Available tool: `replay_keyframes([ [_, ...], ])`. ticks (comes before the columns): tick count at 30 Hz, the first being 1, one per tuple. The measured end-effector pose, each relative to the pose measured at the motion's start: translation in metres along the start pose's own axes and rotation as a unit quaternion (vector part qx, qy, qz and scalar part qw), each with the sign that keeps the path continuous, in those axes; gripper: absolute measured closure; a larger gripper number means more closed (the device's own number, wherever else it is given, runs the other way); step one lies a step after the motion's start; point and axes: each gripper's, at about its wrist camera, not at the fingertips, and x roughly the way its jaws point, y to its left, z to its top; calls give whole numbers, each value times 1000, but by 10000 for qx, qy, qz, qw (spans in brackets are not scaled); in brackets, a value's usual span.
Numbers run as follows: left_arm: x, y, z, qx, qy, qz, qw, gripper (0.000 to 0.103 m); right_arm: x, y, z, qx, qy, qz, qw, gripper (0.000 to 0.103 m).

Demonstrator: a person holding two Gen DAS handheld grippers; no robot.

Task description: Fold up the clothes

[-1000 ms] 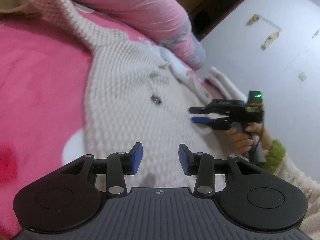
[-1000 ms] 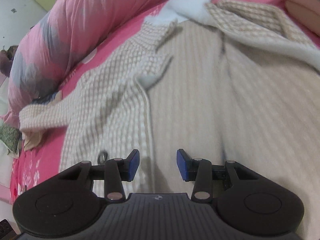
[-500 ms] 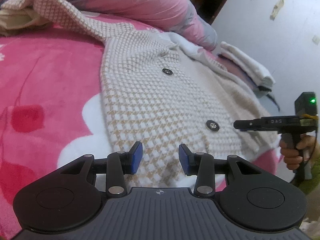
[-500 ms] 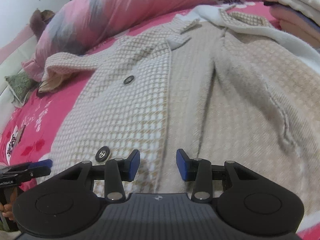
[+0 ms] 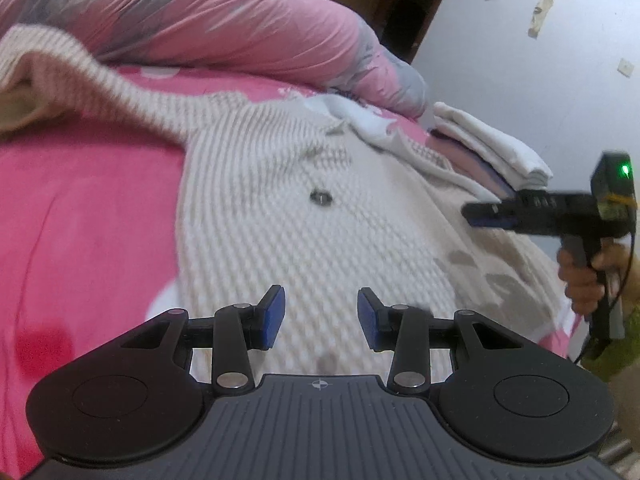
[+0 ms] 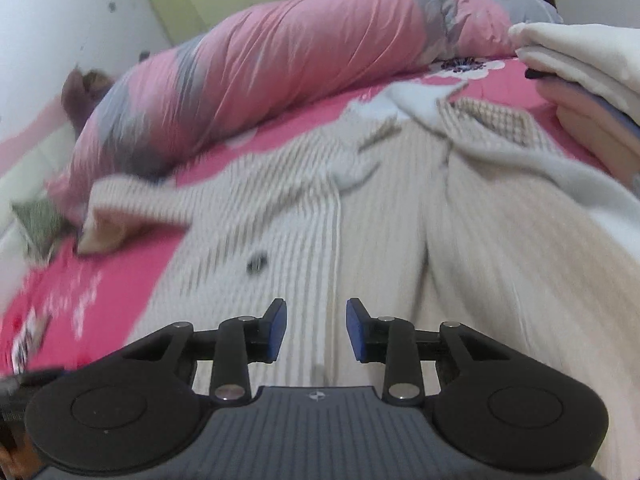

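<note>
- Knitted coat point(image 5: 304, 216) spread flat, front up, across the pink bedspread point(image 5: 80, 208); laid out this way, presumably, so the panels can be folded in over each other.
- One sleeve point(image 5: 92, 76) stretched out sideways toward the rolled duvet, cuff lying open; likely the first part to be brought in.
- Left gripper point(image 5: 321, 316) poised above the coat's lower front panel, jaws parted, blue pads empty, no cloth between them.
- Right gripper point(image 6: 316, 330) above the front opening edge, jaws apart at a similar gap, nothing pinched; seen from the left wrist view as a dark tool in a hand point(image 5: 584, 276) off the coat's far side.
- Neither gripper gripping anything; fold seemingly not begun.
- Coat cloth: thick, nubby, cream and beige in a small check weave, with a paler fleecy lining showing at the collar point(image 6: 420, 100).
- Dark round button point(image 5: 321, 197) on the front panel, small and hard against the soft knit.
- Duvet point(image 6: 280, 60): pink and grey, smooth, crinkled, rolled into a long bolster along the bed's far side.
- Stack of folded white and pink cloths point(image 6: 580, 64) beside the collar end, edges squared.
</note>
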Motion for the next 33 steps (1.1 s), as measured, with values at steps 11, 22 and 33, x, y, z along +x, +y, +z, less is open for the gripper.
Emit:
replay_keyframes([
  [11,85,56,60,-23,-56,237,9997,63,133,-2,56,60,98,-247,9996,54],
  [22,110,88,43,-380,-203,-176,9989,63,147,-15,53,524,72,-426,9977,101],
  [33,112,98,40,-623,-272,-485,9965,61,136,-25,77,640,-1,-1148,9913,66],
])
